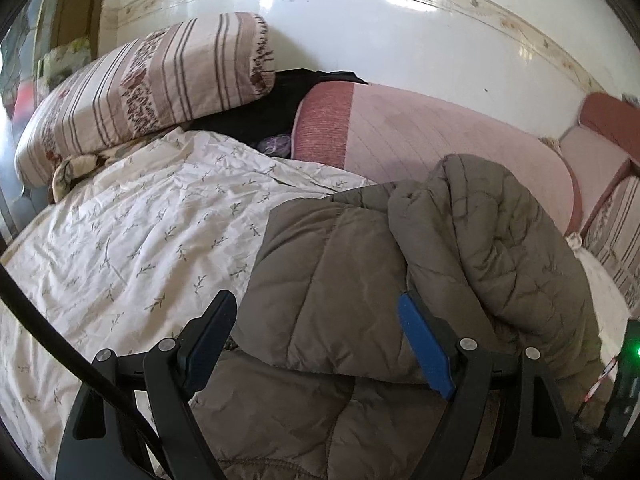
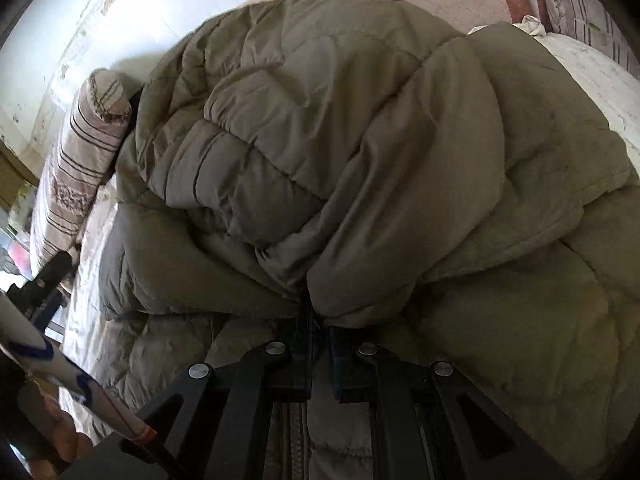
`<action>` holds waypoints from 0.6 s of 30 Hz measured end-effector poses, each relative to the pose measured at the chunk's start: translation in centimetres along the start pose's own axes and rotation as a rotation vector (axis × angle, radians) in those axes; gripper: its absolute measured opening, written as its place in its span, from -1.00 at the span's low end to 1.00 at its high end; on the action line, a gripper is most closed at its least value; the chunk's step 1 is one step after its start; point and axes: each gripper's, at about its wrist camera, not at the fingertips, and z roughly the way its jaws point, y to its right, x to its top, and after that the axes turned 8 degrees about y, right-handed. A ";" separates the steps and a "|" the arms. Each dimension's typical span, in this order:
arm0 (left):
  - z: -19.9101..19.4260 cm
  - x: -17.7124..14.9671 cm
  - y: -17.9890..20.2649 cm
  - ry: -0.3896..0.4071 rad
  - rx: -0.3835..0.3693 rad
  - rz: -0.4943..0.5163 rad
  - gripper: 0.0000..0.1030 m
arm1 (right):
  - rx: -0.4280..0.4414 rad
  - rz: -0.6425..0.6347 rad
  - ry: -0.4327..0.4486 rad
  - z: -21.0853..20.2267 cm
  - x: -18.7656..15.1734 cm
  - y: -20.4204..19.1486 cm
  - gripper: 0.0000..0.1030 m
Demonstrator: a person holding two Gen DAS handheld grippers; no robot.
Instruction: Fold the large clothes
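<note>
A large olive-brown quilted puffer jacket (image 1: 360, 280) lies bunched on the bed, partly folded over itself. My left gripper (image 1: 316, 320) is open, its jaws wide apart on either side of a folded edge of the jacket, with nothing pinched. In the right wrist view the jacket (image 2: 360, 140) fills the frame. My right gripper (image 2: 318, 320) is shut on a fold of the jacket and holds it up. The left gripper also shows at the left edge of the right wrist view (image 2: 48, 284).
A white sheet with a leaf print (image 1: 140, 240) covers the bed. A striped rolled quilt (image 1: 140, 92) lies at the back left, a pink bolster (image 1: 420, 136) along the white wall (image 1: 360, 20). A black garment (image 1: 256, 112) lies between them.
</note>
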 end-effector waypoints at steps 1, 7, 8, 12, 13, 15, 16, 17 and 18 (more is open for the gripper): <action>0.1 -0.1 0.2 -0.003 0.000 0.006 0.60 | 0.004 0.004 -0.004 0.0 0.1 0.1 -0.85; 0.4 -0.7 1.1 -0.019 -0.006 0.036 0.60 | 0.051 -0.030 -0.021 -1.9 0.3 0.6 -0.51; 0.2 -0.7 1.3 -0.013 -0.006 0.041 0.60 | 0.064 -0.040 -0.029 -2.6 0.1 0.7 -0.50; 0.0 -0.6 1.6 -0.010 -0.009 0.049 0.60 | 0.093 -0.078 -0.032 -5.1 -0.1 0.9 -0.50; -0.1 -0.7 1.7 -0.010 -0.010 0.051 0.60 | 0.101 -0.080 -0.023 -5.9 -0.2 1.1 -0.50; -0.2 -0.6 1.8 -0.008 -0.009 0.054 0.60 | 0.107 -0.082 0.013 -7.9 0.2 1.5 -0.50; -0.2 -0.6 1.8 -0.007 -0.011 0.054 0.60 | 0.104 -0.081 0.028 -8.6 0.4 1.8 -0.50; -0.3 -0.6 1.8 -0.006 -0.012 0.054 0.60 | 0.105 -0.078 0.054 -9.5 1.0 2.3 -0.50; -0.3 -0.6 1.9 -0.005 -0.012 0.055 0.60 | 0.102 -0.080 0.075 -10.0 1.6 2.3 -0.50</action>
